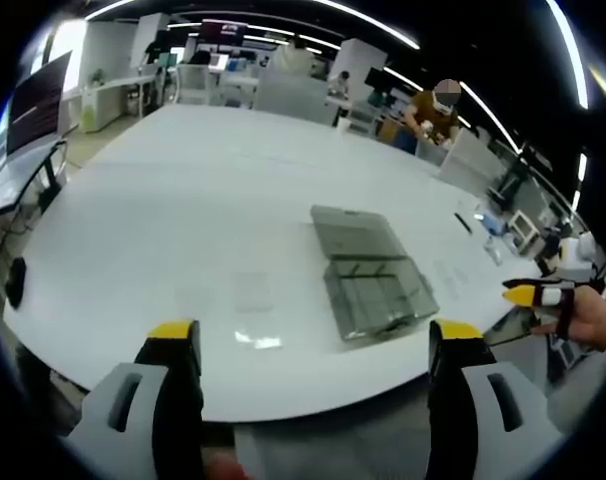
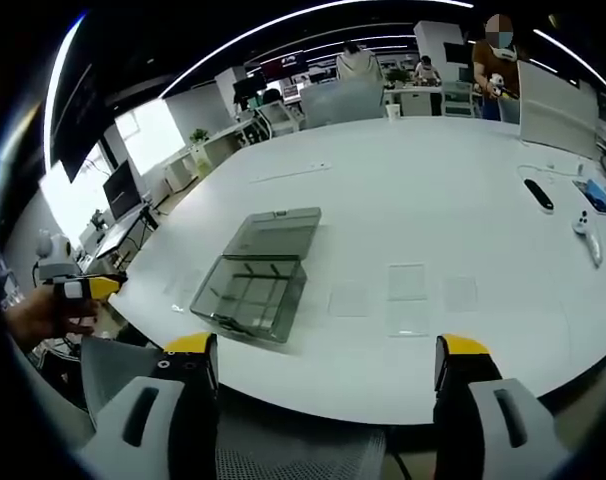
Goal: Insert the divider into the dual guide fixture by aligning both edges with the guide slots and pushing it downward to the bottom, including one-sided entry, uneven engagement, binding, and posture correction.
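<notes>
White office bench (image 1: 183,200) held the smoky clear plastic fixture box (image 2: 253,290), lid open; our left tongs (image 1: 313,345) and right tongs (image 2: 323,365) gaped empty, nothing inserted yet.

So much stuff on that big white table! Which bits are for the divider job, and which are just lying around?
For the job:
- open clear box with slotted compartments
- clear flat panels beside it, likely dividers
- both tools, left and right, open and empty

Lying about:
- black remote
- white controller
- background monitors
</notes>
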`<state>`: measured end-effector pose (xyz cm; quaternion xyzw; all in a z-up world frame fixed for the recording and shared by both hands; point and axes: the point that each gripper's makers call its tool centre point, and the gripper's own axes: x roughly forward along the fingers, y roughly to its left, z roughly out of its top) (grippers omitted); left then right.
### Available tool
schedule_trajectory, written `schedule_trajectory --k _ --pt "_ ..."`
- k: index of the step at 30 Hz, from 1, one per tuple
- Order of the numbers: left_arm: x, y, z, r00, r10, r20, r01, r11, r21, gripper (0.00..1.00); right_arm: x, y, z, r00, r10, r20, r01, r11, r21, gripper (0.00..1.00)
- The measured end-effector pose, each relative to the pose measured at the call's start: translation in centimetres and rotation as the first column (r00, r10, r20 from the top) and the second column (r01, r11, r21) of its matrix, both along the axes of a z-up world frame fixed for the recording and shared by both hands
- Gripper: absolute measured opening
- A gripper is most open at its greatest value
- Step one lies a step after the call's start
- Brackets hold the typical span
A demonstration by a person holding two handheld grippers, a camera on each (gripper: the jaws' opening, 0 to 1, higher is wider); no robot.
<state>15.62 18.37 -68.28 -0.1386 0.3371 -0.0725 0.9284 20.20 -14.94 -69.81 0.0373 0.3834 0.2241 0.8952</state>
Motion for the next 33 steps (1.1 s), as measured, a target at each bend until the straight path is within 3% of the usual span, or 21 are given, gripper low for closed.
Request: schedule_trajectory --k 33 --pt "0.29 -0.2 0.07 1.0 0.009 0.0 -0.009 1.0 -0.014 0.9 0.34 -0.3 -0.07 1.0 -0.007 -0.012 0.007 1.0 0.02 0.86"
